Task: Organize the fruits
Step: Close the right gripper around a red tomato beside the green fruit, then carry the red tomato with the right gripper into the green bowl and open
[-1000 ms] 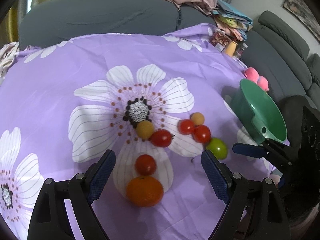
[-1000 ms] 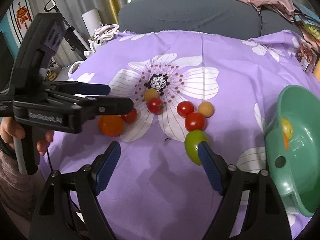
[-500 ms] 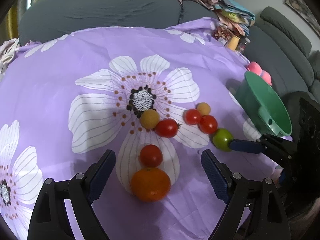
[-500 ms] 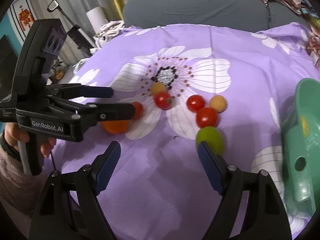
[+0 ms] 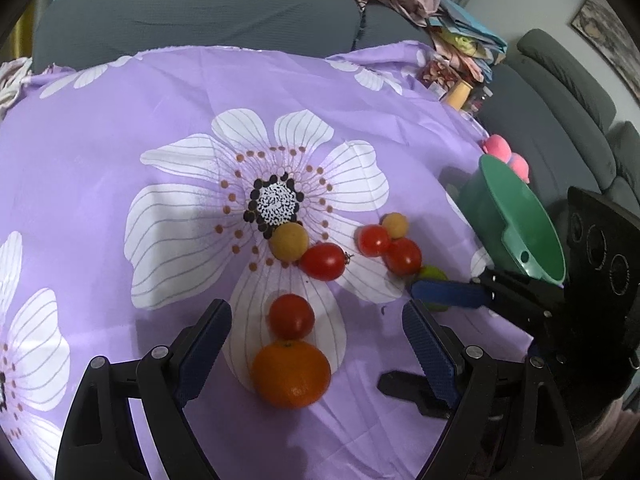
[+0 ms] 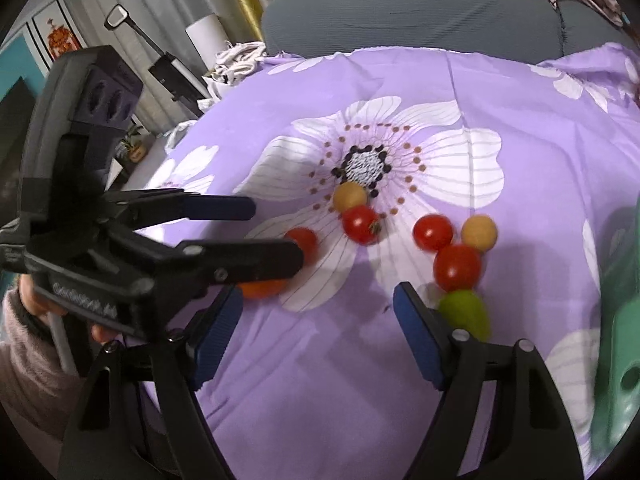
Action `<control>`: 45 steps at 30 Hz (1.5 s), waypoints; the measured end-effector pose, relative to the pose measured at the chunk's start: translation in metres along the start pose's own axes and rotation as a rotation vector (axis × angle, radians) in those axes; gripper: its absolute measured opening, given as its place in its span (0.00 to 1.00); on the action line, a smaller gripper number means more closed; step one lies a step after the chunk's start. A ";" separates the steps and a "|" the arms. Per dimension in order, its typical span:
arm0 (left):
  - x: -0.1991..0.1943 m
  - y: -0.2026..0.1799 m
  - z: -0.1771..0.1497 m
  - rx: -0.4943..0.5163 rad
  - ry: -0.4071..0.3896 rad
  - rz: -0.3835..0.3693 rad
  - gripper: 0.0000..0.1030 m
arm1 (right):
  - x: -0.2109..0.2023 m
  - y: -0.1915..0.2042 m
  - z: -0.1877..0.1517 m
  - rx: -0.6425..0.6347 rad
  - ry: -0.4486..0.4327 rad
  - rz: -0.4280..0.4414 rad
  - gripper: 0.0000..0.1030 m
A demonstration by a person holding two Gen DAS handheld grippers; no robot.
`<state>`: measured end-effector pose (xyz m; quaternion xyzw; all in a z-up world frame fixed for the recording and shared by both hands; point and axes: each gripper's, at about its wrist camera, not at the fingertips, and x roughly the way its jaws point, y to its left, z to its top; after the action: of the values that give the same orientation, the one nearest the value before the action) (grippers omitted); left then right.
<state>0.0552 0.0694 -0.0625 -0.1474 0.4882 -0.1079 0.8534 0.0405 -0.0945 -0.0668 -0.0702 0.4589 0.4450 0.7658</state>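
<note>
Now closing: right gripper, nothing between the pads, green tomato just outside its right finger. Shifted leftward off it since before. Left gripper wide over the orange.

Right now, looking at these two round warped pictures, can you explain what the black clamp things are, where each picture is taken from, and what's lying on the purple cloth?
The black clamps are hand-held grippers, one in each of a person's hands. A fisheye camera on each looks forward along its two blue-padded fingers, hence two views.

On the purple flowered tablecloth lie a large orange mandarin, four red cherry tomatoes, two small yellow round fruits and one green tomato. A green plastic bowl sits at the right edge.

The left gripper hangs open around the mandarin without touching it. The right gripper holds nothing; its jaws are closing, with only cloth between them, and the green tomato lies just outside its right finger.
</note>
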 end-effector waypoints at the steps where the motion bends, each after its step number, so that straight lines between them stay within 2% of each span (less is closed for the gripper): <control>1: 0.002 0.000 0.001 -0.003 0.003 -0.001 0.85 | 0.002 0.000 0.002 -0.014 0.008 -0.020 0.72; 4: 0.006 -0.002 0.006 0.017 0.022 0.001 0.84 | 0.008 -0.002 0.008 -0.061 0.032 -0.051 0.66; 6: 0.007 -0.002 0.008 0.035 0.032 0.025 0.77 | 0.011 -0.003 0.012 -0.080 0.039 -0.053 0.59; 15: 0.000 0.009 0.009 0.074 0.045 0.064 0.76 | 0.041 -0.010 0.032 -0.132 0.107 -0.069 0.46; 16: 0.001 0.008 0.009 0.087 0.053 0.067 0.75 | 0.046 -0.011 0.034 -0.135 0.116 -0.071 0.46; 17: 0.002 0.007 0.009 0.097 0.057 0.073 0.69 | 0.048 -0.011 0.036 -0.139 0.121 -0.069 0.44; 21: 0.007 0.005 0.010 0.128 0.080 0.080 0.67 | 0.056 -0.011 0.039 -0.171 0.135 -0.079 0.27; 23: 0.007 0.004 0.011 0.141 0.086 0.084 0.67 | 0.052 -0.013 0.039 -0.162 0.126 -0.076 0.26; 28: 0.014 -0.005 0.009 0.205 0.128 0.106 0.67 | 0.012 -0.020 0.033 -0.126 0.017 -0.085 0.26; 34: 0.036 -0.015 0.008 0.267 0.216 0.155 0.65 | -0.024 -0.024 0.016 -0.068 -0.058 -0.022 0.26; 38: 0.045 -0.015 0.009 0.266 0.267 0.180 0.52 | -0.035 -0.029 0.006 -0.040 -0.083 -0.003 0.26; 41: 0.045 -0.019 0.009 0.277 0.277 0.193 0.49 | -0.042 -0.033 0.001 -0.018 -0.102 0.011 0.26; 43: 0.046 -0.022 0.010 0.284 0.280 0.203 0.43 | -0.046 -0.034 -0.001 -0.012 -0.113 0.016 0.26; 45: 0.046 -0.025 0.009 0.292 0.281 0.208 0.31 | -0.051 -0.035 -0.004 -0.009 -0.126 0.023 0.26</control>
<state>0.0851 0.0324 -0.0858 0.0453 0.5941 -0.1085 0.7957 0.0545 -0.1489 -0.0406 -0.0404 0.4086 0.4593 0.7877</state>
